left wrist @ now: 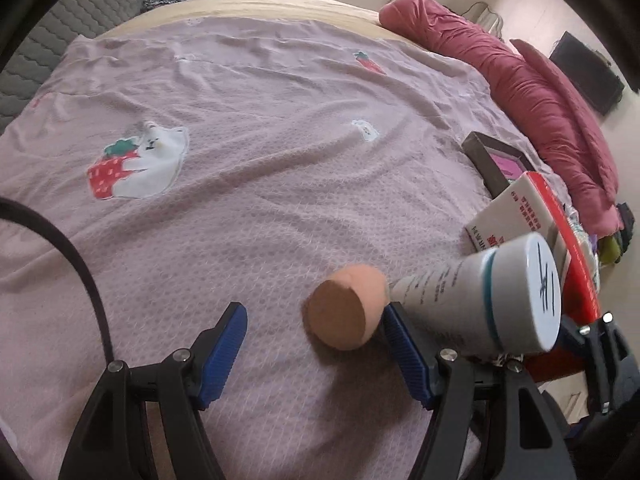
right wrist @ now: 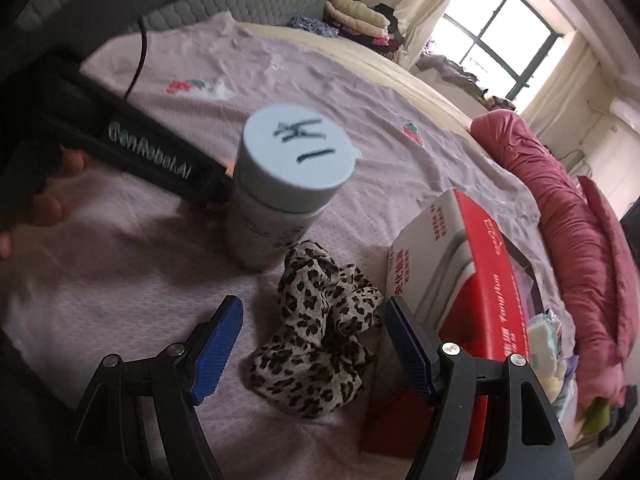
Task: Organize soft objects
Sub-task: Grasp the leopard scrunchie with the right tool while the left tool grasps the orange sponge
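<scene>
left edge: a black cable [left wrist: 86,276] curves in and runs off the left wrist view, its ends unseen.
bed cover [left wrist: 280,168]: pink, waffle-textured and creased, with a strawberry-and-white-animal patch [left wrist: 138,160].
left claw [left wrist: 314,316]: jaws standing apart, nothing pinched; ribbed blue pads.
sponge [left wrist: 346,306]: peach, rounded, flat tan face towards the lens, lying on the cover between the left claw's fingers, close against the right-hand pad.
bottle [right wrist: 284,184]: pale cylinder with a flat round cap bearing handwritten marks; its base hidden behind the scarf, print too blurred to read.
right claw [right wrist: 314,320]: jaws wide, empty, hovering over the scarf.
scarf [right wrist: 316,332]: leopard-print, thin, crumpled in a heap on the cover, just below the bottle and beside the box.
box [right wrist: 480,264]: red and white card, lower corner cut off by the claw arm.
far right: maroon quilt [right wrist: 576,248] bunched in a long roll.
</scene>
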Motion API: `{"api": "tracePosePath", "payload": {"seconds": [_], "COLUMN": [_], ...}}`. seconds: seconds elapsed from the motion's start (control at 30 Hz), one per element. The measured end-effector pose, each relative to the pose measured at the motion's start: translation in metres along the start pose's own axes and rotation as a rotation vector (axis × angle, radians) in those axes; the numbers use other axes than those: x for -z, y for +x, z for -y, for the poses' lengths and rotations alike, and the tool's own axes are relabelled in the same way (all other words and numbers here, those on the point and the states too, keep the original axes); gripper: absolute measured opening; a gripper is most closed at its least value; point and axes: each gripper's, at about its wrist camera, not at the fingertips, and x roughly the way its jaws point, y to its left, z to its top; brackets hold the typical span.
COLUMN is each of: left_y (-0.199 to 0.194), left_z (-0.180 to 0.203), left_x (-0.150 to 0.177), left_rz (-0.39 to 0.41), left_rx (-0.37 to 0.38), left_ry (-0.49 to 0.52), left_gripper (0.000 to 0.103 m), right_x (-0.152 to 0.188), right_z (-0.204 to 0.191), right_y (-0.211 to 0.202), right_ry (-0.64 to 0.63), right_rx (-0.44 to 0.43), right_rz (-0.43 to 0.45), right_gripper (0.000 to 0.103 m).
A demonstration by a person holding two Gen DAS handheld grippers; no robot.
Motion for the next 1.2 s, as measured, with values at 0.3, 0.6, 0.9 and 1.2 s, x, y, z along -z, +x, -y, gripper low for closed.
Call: {"api": "tracePosePath", "payload": {"seconds": [0.3, 0.6, 0.9, 1.2], "left_y": [0.013, 0.016, -0.018, -0.097], "left_z": [-0.010, -0.006, -0.002, 0.011], "left_x": [-0.007, -0.008, 0.003, 0.005], "left_rz": [0.021, 0.022, 0.095, 0.228], "left_rx": [0.099, 0.192, 0.123, 0.074], "left_ry": [-0.034, -0.080, -0.088, -0.094], "left_gripper": [0.072, 0.037, 0.037, 0.037], "right_x": [0.005, 0.004, -0.001, 0.006], "right_z": [-0.005, 0.042, 0.063, 0.091], "right_y": [0.032, -0.011, -0.056, -0.103], "right_ry": [-0.080, 0.064, 0.137, 0.241], "right_rx": [0.043, -0.050, -0.066, -0.065], "right_rz": [-0.034, 0.046, 0.151, 0.265], "right_gripper": [0.024, 0.016, 0.015, 0.015]}}
